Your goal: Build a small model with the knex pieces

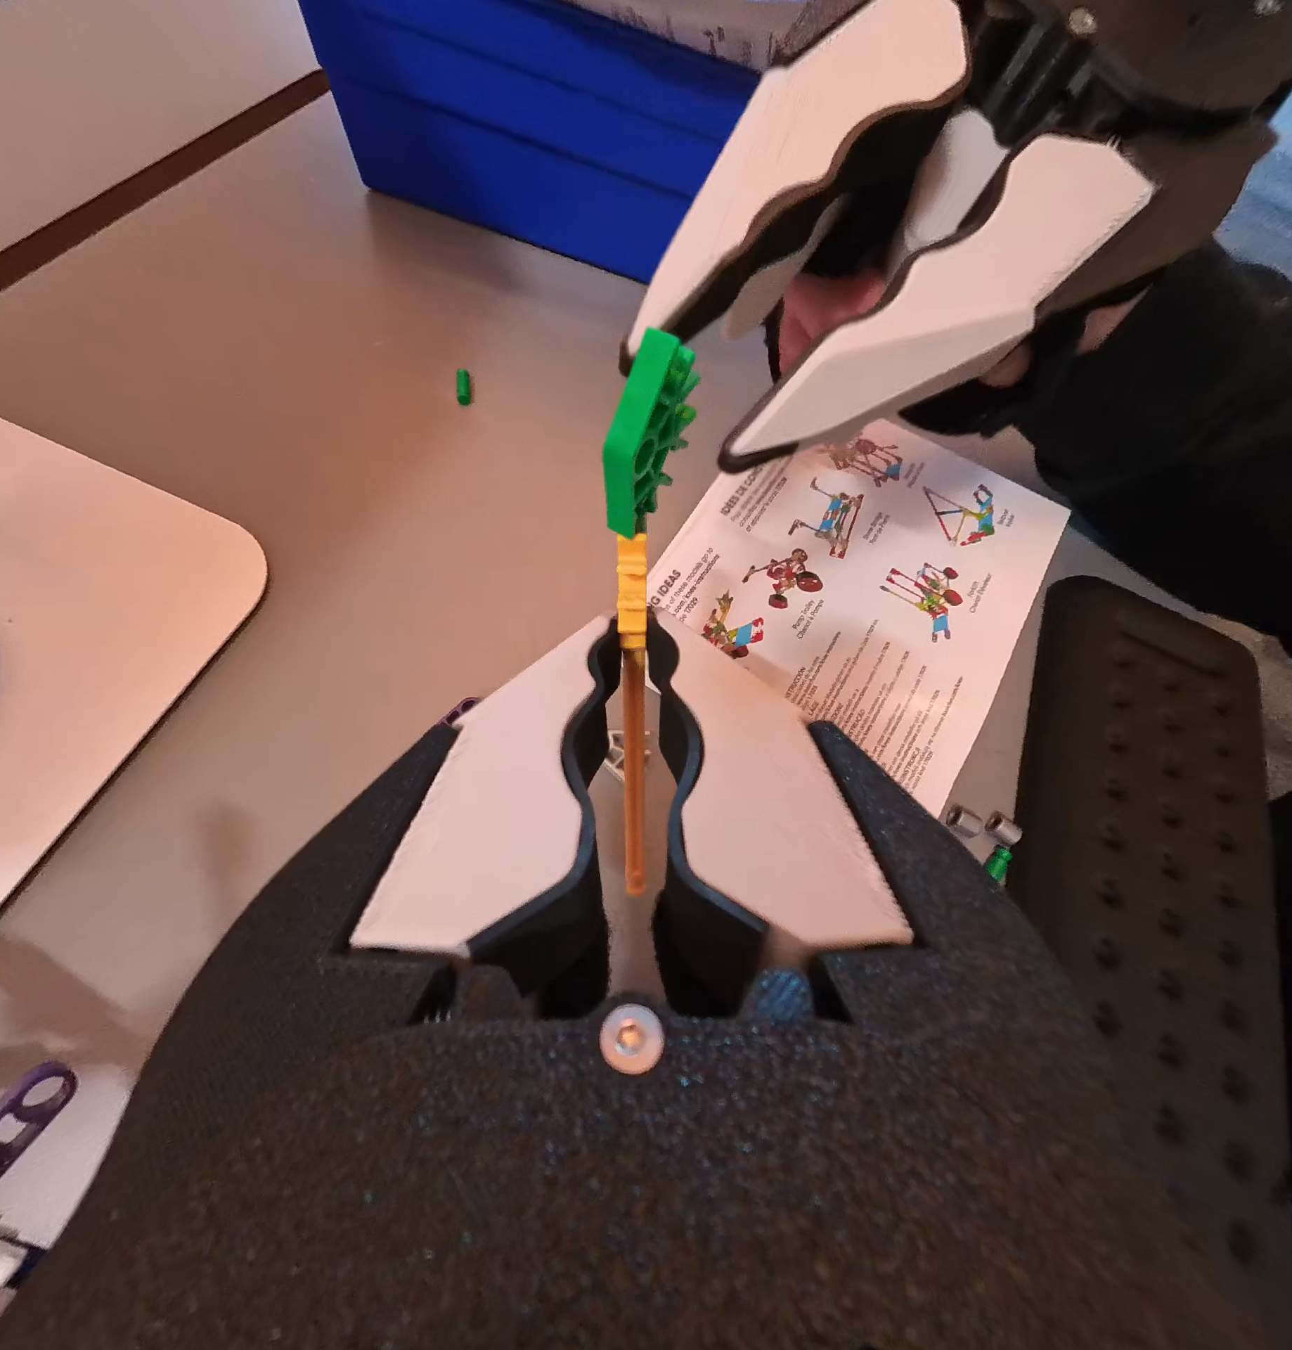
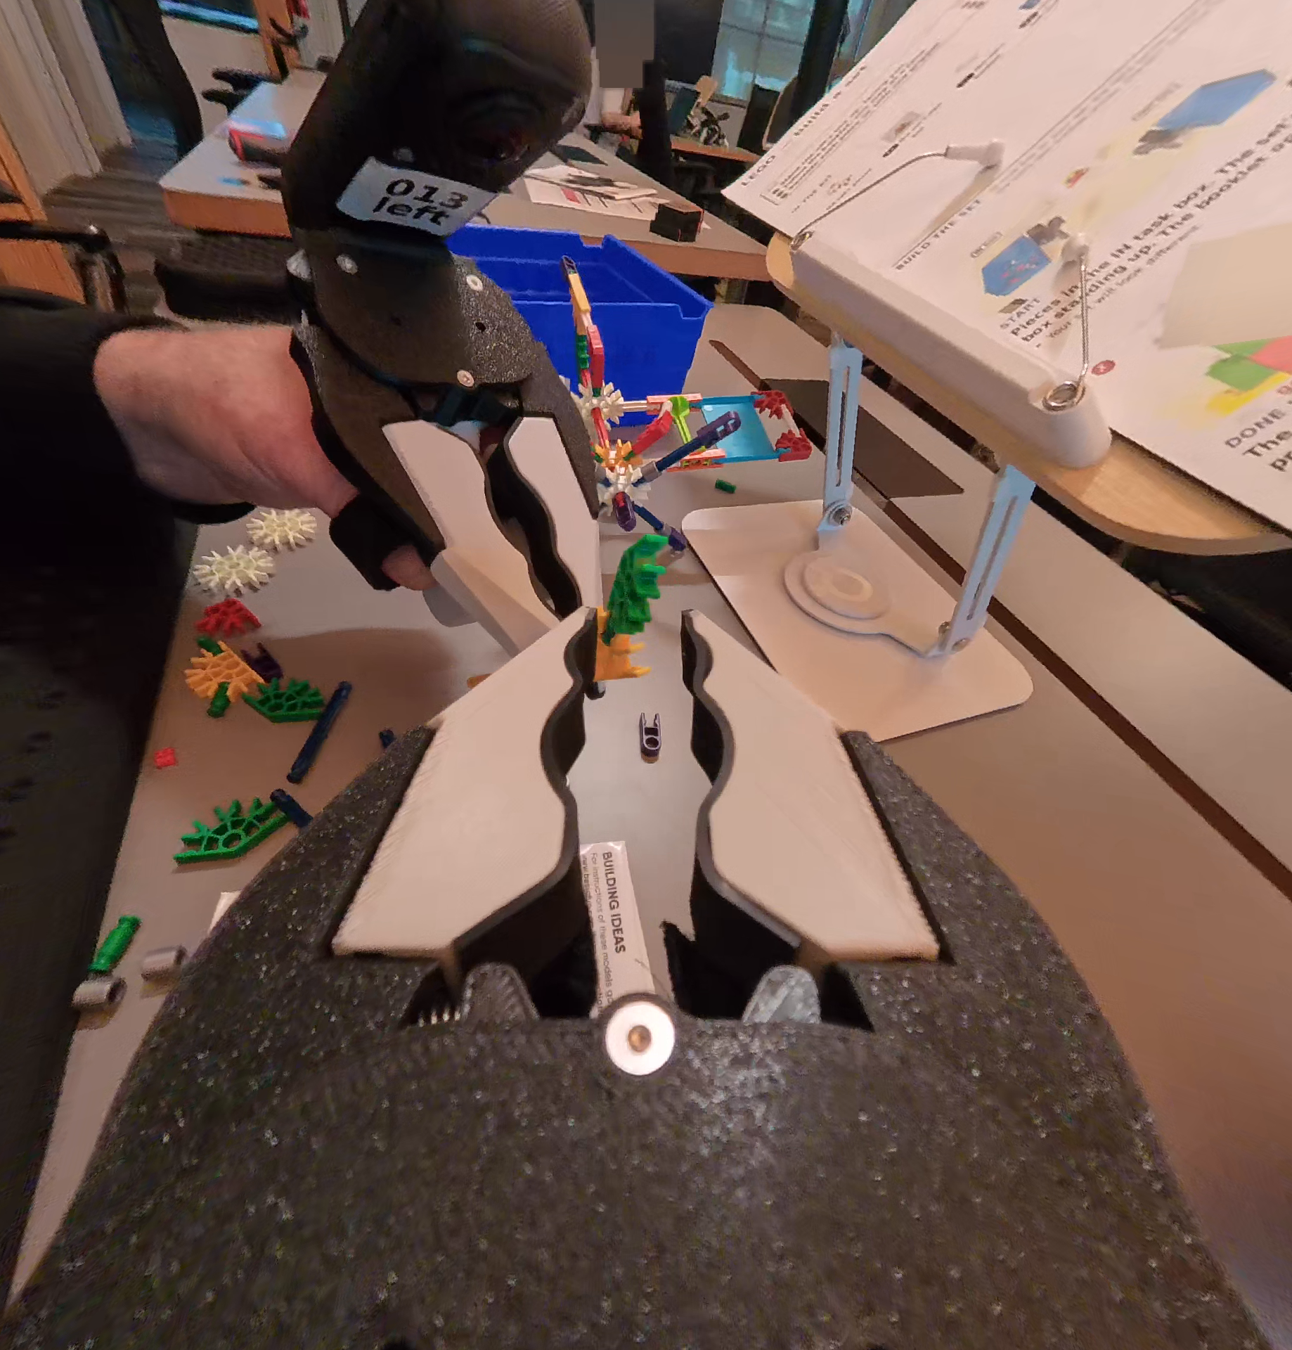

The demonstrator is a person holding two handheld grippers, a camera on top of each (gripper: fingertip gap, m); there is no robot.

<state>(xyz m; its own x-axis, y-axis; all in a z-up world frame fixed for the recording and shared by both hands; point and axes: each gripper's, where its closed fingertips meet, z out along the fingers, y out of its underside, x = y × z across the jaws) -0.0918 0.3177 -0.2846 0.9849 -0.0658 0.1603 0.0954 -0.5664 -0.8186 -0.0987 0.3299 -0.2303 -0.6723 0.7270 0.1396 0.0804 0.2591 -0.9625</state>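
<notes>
My left gripper [image 1: 634,637] is shut on a small assembly held upright: a yellow connector [image 1: 632,592] at the fingertips, an orange rod [image 1: 634,767] running back between the fingers, and a green connector [image 1: 647,431] on top. My right gripper [image 1: 701,398] is open, its upper fingertip touching the top of the green connector. In the right wrist view my right gripper [image 2: 639,621] is open around the green connector [image 2: 632,584], which sits close to its left finger, above the yellow connector [image 2: 617,657]. The left gripper [image 2: 555,606] comes in from the upper left, held by a hand.
A blue bin [image 2: 628,299] stands behind a colourful rod-and-connector model [image 2: 665,431]. A white document stand [image 2: 847,621] is on the right. Loose connectors and rods [image 2: 263,694] and a purple connector [image 2: 650,734] lie on the table. A printed sheet [image 1: 884,584] lies beside a black mat [image 1: 1140,803]. Tip to tip, the grippers are about 5 centimeters apart.
</notes>
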